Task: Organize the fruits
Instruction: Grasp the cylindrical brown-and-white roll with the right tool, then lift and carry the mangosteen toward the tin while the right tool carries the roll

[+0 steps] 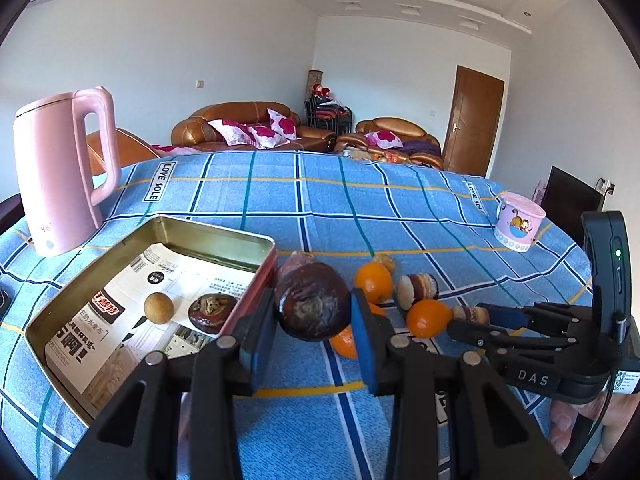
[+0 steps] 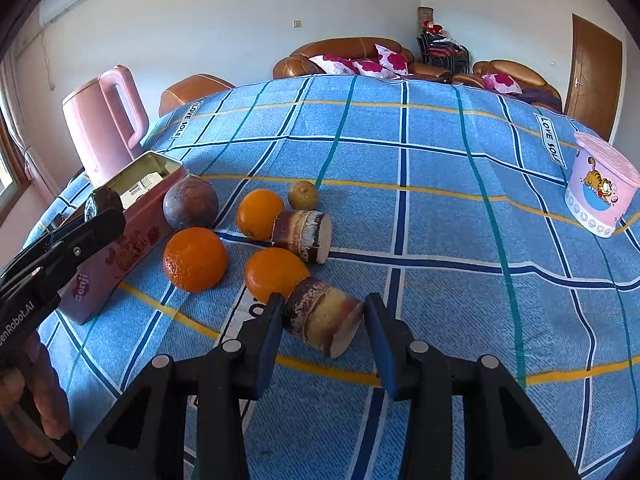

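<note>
Left claw (image 1: 312,320): it is pinching a dark brown, wrinkled round fruit (image 1: 312,306) between its blue pads, holding it clear of the blue checked cloth on the tabletop (image 1: 280,200), just right of the open rectangular metal tin (image 1: 224,236).
Right claw (image 2: 326,332): its jaws are standing on either side of a short cut cane segment with a purple-brown rind and pale end (image 2: 324,318); the left pad is touching the rind, while the right pad seems to be a sliver off the cut end, so I am judging the grip as not yet made.
Tin contents: a small tan round fruit (image 1: 159,308) and a dark fruit half with a pale core (image 1: 212,312) are lying on printed paper, left of the left claw.
Loose fruit: ahead of the right claw, a glossy orange (image 2: 276,274) is touching the cane segment; a rough-skinned orange (image 2: 196,260), a second glossy orange (image 2: 260,214), a second cane segment (image 2: 304,236), a dull purple round fruit (image 2: 191,208) and a small greenish-brown fruit (image 2: 303,195) are lying farther ahead.
Doing it well, left: carrying the fruit left over the tin's near rim, lowering it onto bare paper beside the two pieces, then spreading the pads.
Doing it well, right: closing squarely across the segment, lifting straight up so the touching orange is not sent rolling.
Risk: the segment is lying at a slant, so an off-centre squeeze could be twisting it out.
</note>
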